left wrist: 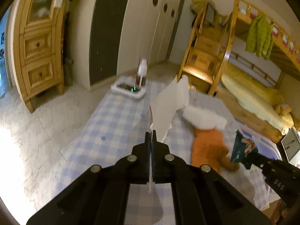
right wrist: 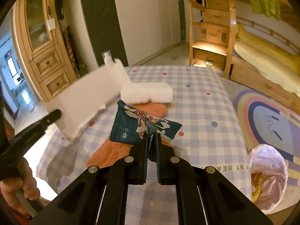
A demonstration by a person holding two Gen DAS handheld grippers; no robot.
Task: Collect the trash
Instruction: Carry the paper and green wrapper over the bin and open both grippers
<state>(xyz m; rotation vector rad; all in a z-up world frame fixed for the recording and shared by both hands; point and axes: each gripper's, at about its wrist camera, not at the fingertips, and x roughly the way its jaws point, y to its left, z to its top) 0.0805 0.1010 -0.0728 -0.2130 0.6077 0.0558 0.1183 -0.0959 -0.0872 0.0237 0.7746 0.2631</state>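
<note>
"DAS" on right hand-held gripper (left wrist: 241,162); "MY HEA", upside down, on checked cloth (right wrist: 206,97).

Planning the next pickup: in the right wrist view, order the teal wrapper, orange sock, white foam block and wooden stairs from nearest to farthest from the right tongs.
1. Teal wrapper, pinched in the right tongs.
2. Orange sock, just beneath.
3. White foam block, mid-table.
4. Wooden stairs, across the room.

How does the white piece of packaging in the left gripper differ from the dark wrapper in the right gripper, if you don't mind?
The white packaging is plain, unprinted and looks stiff; the teal wrapper is printed, crinkled and has zigzag edges. The white packaging is clearly the larger of the two. It sticks up from the left gripper, while the wrapper spreads sideways across the right gripper. Both are pinched at one edge and lifted off the checked cloth.
</note>
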